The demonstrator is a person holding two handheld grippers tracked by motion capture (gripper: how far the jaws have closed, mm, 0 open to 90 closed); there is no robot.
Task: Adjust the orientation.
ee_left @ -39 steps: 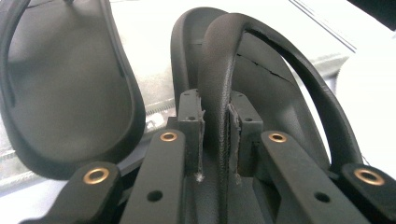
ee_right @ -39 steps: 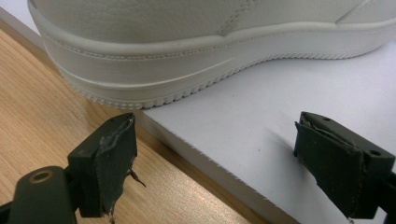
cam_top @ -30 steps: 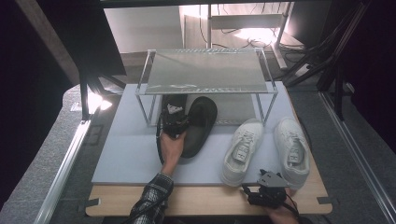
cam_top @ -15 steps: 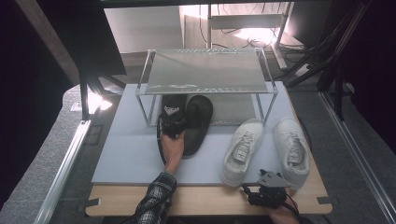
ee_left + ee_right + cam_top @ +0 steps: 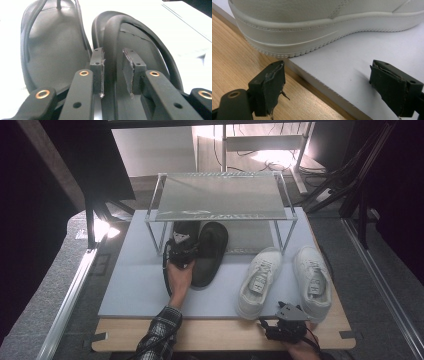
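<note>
Black slippers (image 5: 202,251) are seen as a pair lying side by side at approx. the centre of the grey mat (image 5: 130,285), toes tucked under the front edge of the metal rack (image 5: 220,197), heels pointing to 6 o'clock. Smooth, matt, rubbery material is shown in the left gripper view: a rounded sole and a thick arched strap (image 5: 113,37) on the near slipper, w/ a thin cord-like edge on the other one (image 5: 50,50) at 9 o'clock.

Left gripper (image 5: 181,251) is held over the left slipper of the pair. Its jaws have just been opening; the strap stands between the pads (image 5: 98,67), which are frayed at the edges, w/ a narrow gap visible on the right side, so the strap is no longer squeezed – released.

White sneakers (image 5: 285,280) w/ ribbed, stitched soles lie at approx. 4 o'clock on the mat, laces up. Right gripper (image 5: 286,327) is rested at the 5 o'clock edge, on the wooden board (image 5: 210,336), just beside the heel of the nearer sneaker (image 5: 324,22). Its jaws are spread wide, nothing between them; worn pad rubber is seen.

Rack: flat perforated metal shelf on thin legs, at 12 o'clock of the mat.
</note>
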